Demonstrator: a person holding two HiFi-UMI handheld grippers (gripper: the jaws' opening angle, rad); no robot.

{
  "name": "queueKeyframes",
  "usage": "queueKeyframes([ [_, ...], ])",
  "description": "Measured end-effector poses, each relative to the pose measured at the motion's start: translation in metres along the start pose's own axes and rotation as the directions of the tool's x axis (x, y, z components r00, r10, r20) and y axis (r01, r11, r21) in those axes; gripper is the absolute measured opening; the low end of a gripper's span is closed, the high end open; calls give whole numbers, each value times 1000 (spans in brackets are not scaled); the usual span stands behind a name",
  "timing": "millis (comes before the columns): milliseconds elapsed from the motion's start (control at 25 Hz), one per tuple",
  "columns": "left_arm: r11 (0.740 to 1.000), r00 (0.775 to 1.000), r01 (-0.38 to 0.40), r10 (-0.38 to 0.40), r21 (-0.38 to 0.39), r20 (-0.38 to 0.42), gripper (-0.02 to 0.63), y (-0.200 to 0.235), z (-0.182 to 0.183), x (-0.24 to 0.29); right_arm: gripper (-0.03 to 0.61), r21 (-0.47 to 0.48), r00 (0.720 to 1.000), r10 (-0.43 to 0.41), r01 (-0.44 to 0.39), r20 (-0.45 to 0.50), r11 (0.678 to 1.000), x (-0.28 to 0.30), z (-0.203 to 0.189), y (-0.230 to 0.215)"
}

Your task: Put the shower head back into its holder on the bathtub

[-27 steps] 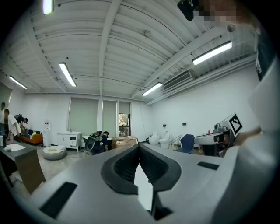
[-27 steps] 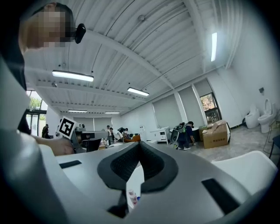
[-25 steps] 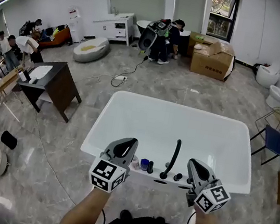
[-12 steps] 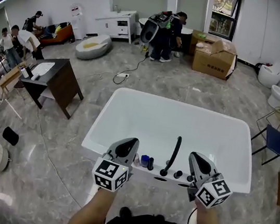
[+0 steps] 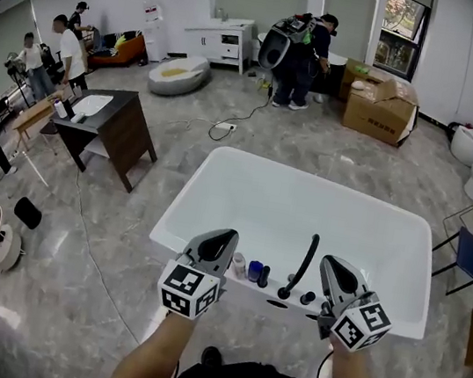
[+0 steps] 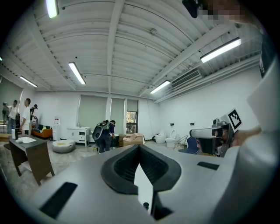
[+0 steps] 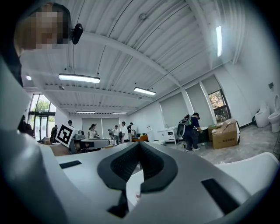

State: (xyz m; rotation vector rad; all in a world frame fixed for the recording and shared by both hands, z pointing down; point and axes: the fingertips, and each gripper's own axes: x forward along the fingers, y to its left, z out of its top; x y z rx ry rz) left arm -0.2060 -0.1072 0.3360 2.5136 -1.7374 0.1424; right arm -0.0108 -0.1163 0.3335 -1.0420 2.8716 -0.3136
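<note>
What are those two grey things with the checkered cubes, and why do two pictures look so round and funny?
A person wears a camera on the head, so the big room picture looks down from above. They carry two grey pinching tools: the left tool and the right tool. The patterned cubes are part of them. The two round pictures come from small cameras riding on each tool, looking along its jaws. Both tools are shut and hold nothing. Below is a white bathtub. On its near edge stand small bottles and a black curved pipe.
</note>
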Motion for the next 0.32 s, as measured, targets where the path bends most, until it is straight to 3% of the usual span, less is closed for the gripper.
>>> queueKeyframes([
  [320, 1000, 1000, -9, 9, 3, 4, 14, 5, -4, -6, 15, -9, 1000, 28, -28, -3, 1000, 6, -7, 7],
])
